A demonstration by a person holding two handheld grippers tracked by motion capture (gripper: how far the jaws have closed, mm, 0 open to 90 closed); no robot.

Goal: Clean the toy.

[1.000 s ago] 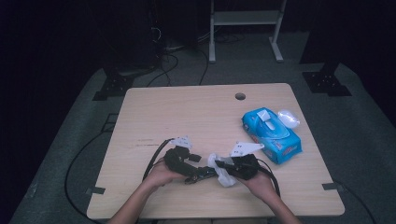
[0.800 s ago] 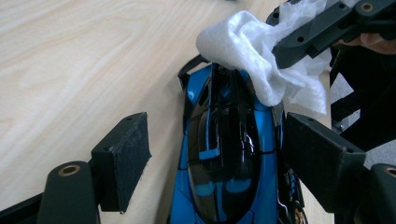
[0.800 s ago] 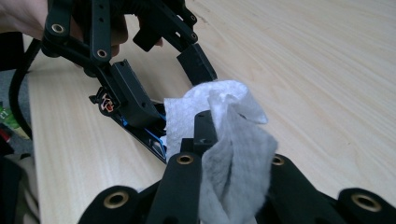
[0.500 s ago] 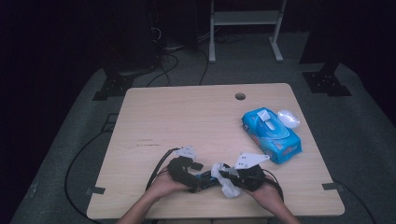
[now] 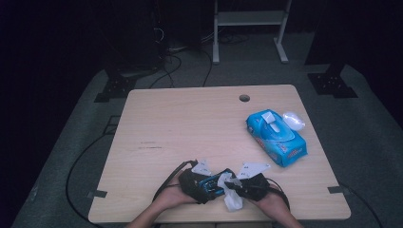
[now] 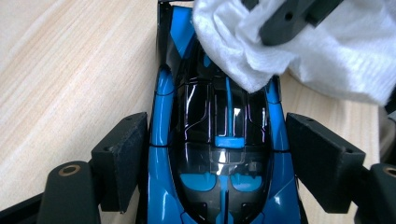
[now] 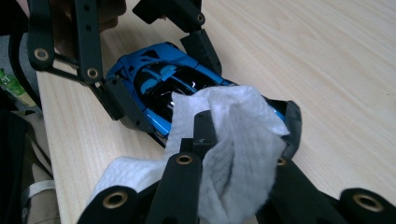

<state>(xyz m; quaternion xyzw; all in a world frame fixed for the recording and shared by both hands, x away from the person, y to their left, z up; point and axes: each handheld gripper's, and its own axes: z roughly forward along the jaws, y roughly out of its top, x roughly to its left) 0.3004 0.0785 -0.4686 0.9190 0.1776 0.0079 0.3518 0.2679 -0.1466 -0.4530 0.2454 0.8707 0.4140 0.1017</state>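
- A blue and black toy car [image 6: 219,154] sits at the near edge of the bench [image 5: 190,123], between the person's two hands.
- The left gripper [image 6: 219,158] has its fingers [image 6: 122,158] closed against the car's two sides, gripping it.
- A white wipe [image 7: 233,140] lies over the car's front end, touching its bodywork.
- The right gripper [image 7: 245,130] grips the wipe, which is bunched between and around its closed fingers [image 7: 203,128].
- In the high view the wipe's loose end [image 5: 233,199] hangs toward the bench's near edge.
- Well apart, near the right edge, lies a blue wipes pack [image 5: 276,137], with a clear rounded lid [image 5: 293,120] just beside its far end.
- A round hole [image 5: 244,98] pierces the bench top near the far edge.
- Black cables [image 5: 164,187] trail from the grippers off the near side.
- The bench is pale wood on a grey floor [image 5: 62,156]; a white frame [image 5: 249,23] and dark stands [image 5: 116,85] stand in the dim room beyond.
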